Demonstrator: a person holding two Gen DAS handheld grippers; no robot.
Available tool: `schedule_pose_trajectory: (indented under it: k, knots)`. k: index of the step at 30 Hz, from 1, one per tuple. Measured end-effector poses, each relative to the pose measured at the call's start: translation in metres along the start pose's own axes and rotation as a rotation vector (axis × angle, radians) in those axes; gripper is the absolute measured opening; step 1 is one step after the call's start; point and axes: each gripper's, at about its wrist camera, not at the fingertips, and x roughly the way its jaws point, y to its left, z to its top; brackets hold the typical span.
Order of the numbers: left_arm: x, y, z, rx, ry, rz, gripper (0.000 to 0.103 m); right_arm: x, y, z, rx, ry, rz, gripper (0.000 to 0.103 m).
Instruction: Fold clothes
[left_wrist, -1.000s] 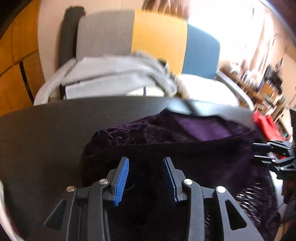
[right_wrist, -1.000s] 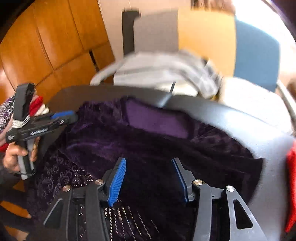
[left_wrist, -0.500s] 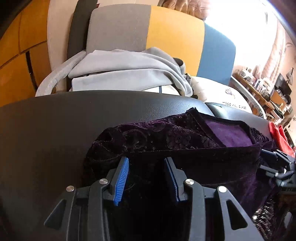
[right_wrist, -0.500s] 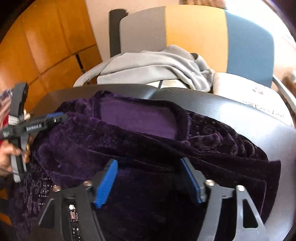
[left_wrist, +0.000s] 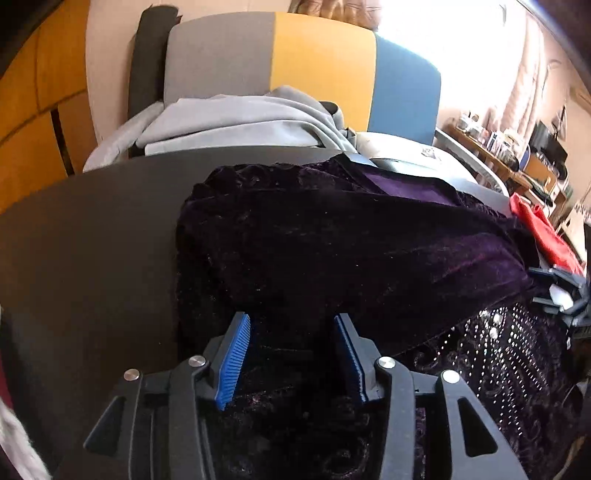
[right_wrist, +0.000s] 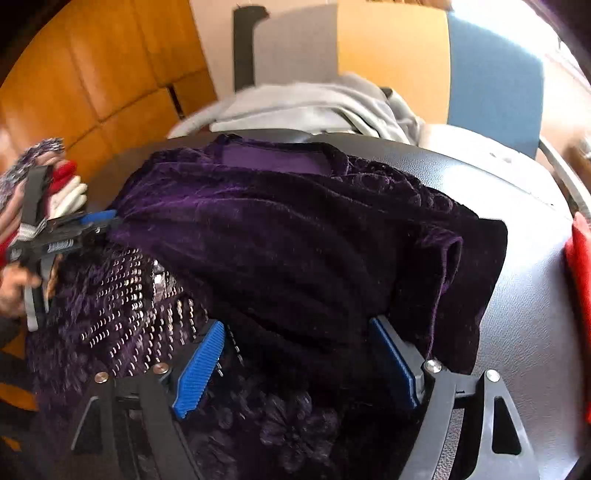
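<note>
Right up close, our left gripper (left_wrist: 291, 354) has its blue pads spread, and they have just been opening; purple velvet lies between them, but the pads are not pressing on it, so it looks let go. Same story on the other side: our right gripper (right_wrist: 295, 363) stands wide, jaws just opened further, with the folded edge of the purple velvet garment (right_wrist: 295, 240) draped between its pads and nothing pinched.

Just past the pads, the garment sits in a doubled-over heap on the dark table (left_wrist: 92, 229), its sequinned panel (right_wrist: 129, 288) spilling off the near edge and the lighter purple lining (right_wrist: 273, 158) showing at the far side. We judge the fold has just been laid down. To do this step well, we want both grippers to draw straight back off the cloth without snagging the pile, then check that the folded edge lies even; the right-hand flap (right_wrist: 447, 266) looks rumpled and may want smoothing before the next fold.

Farther off, red cloth (left_wrist: 539, 232) lies at the table's right edge. Beyond the table, a grey garment (left_wrist: 240, 122) is heaped on a grey, yellow and blue chair (left_wrist: 317, 62).
</note>
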Motion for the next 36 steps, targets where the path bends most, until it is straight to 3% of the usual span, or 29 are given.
schedule_pose_trajectory:
  k: [8, 12, 15, 20, 25, 27, 30, 36]
  knots:
    - [-0.001, 0.007, 0.004, -0.036, 0.012, -0.025, 0.049, 0.004, 0.006, -0.003, -0.037, -0.01, -0.023, 0.086]
    - [-0.036, 0.017, -0.009, -0.176, 0.001, -0.063, 0.051, -0.002, 0.01, 0.006, -0.009, 0.056, -0.067, 0.085]
    - [-0.067, 0.025, -0.033, -0.206, -0.024, -0.088, 0.053, -0.04, 0.013, -0.003, 0.055, 0.006, -0.026, 0.086]
    - [-0.116, 0.034, -0.099, -0.227, -0.011, -0.139, 0.054, -0.101, 0.007, -0.067, 0.236, -0.002, 0.052, 0.088]
    - [-0.153, 0.04, -0.161, -0.281, 0.009, -0.168, 0.055, -0.144, 0.01, -0.166, 0.454, 0.017, 0.201, 0.088]
    - [-0.164, 0.039, -0.18, -0.285, 0.013, -0.152, 0.055, -0.157, 0.021, -0.195, 0.488, -0.021, 0.233, 0.088]
    - [-0.176, 0.038, -0.194, -0.297, 0.012, -0.172, 0.055, -0.165, 0.035, -0.225, 0.591, -0.062, 0.363, 0.088]
    - [-0.19, 0.033, -0.224, -0.291, 0.057, -0.171, 0.055, -0.149, 0.065, -0.258, 0.588, 0.044, 0.403, 0.088]
